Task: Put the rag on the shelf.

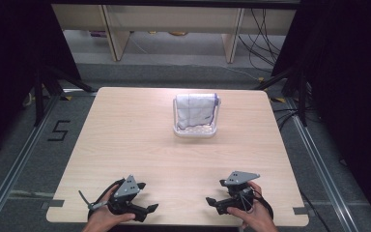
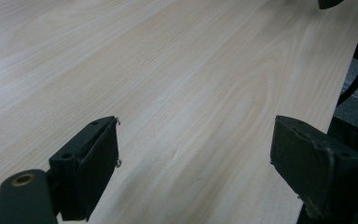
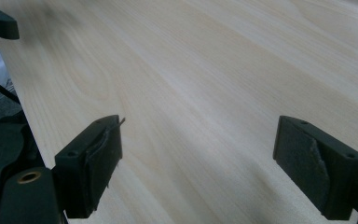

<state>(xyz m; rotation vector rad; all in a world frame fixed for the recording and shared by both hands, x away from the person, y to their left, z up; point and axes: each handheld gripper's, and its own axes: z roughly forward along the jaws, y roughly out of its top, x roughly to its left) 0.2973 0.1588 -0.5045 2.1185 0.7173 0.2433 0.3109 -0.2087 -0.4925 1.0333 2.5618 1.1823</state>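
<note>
Wood table (image 1: 125, 140): white tray (image 1: 195, 130) w/ folded cloth (image 1: 195, 111).

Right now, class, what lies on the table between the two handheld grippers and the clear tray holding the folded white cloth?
Only bare light wooden table, seen in the high view.

Folded cloth in a tray, mid-table

A white cloth (image 1: 194, 111) with thin purple lines and a purple edge is seen folded and stood against the back of a clear plastic tray (image 1: 195, 131). The tray is set flat on the far half of the table, slightly right of centre, and its front part is left bare.
</note>
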